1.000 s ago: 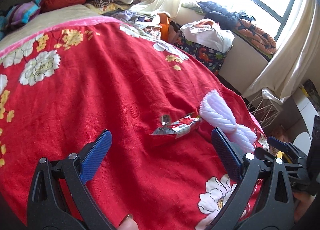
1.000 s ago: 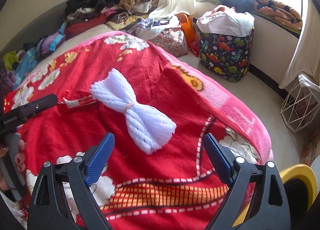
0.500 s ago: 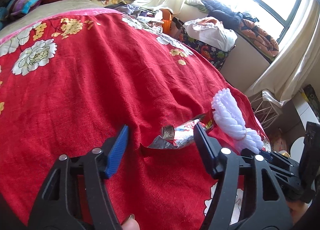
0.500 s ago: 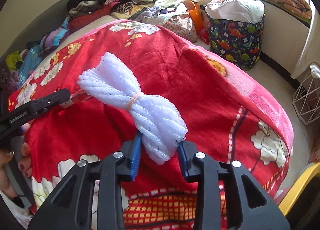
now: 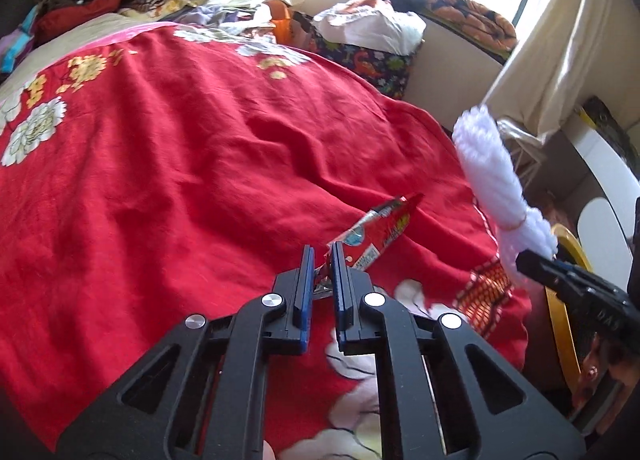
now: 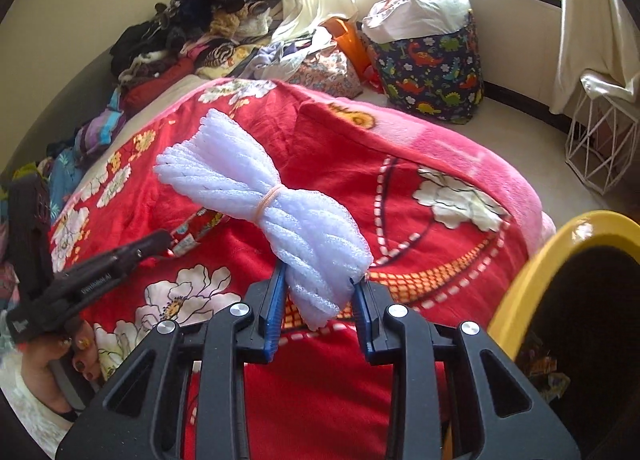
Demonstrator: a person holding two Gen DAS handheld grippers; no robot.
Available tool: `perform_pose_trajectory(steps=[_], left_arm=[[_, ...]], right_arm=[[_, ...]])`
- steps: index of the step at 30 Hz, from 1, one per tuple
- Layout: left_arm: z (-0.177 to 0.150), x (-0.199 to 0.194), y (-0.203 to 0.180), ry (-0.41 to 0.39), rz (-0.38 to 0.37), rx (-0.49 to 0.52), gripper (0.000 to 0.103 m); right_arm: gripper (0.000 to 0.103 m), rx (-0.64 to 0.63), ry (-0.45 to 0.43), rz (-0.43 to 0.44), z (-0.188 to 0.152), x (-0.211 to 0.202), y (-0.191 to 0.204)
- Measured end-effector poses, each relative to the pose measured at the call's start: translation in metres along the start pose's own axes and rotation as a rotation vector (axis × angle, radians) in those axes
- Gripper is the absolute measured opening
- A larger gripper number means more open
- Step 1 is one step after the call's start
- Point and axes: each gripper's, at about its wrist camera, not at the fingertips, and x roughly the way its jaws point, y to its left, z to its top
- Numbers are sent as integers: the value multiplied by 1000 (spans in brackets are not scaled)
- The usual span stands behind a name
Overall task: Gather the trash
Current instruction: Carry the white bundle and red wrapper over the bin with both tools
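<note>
My left gripper is shut on one end of a red snack wrapper and holds it just above the red floral blanket. My right gripper is shut on a white foam-net bundle tied with a rubber band and holds it lifted over the bed. The bundle also shows in the left wrist view, with the right gripper below it. The left gripper with the wrapper shows at the left of the right wrist view. A yellow-rimmed bin stands beside the bed at lower right.
Piled clothes lie at the bed's head. A dinosaur-print basket full of laundry and a white wire basket stand on the floor by the curtained window. The bin rim also shows in the left wrist view.
Both grippers closed, the left on the wrapper and the right on the foam bundle. Both items have been lifted off the blanket and drawn toward the bed's edge near the yellow bin.
</note>
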Motion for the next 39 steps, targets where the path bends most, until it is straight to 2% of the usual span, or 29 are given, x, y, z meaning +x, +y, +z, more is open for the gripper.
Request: perform_pose_trajectory(steps=[13,24,39], left_arm=[[1,-20,-67,-30,-93,92,4],[-2,-32,-115,-43,-150,162,4],[-8,-46,-152,-61,-215,229,4]], right_arm=[[29,138,-120,-31,-18,-73,-52],[29,241,-161,-66,-32,-104,-92],[29,291,-194,-153,-51,-137,-123]])
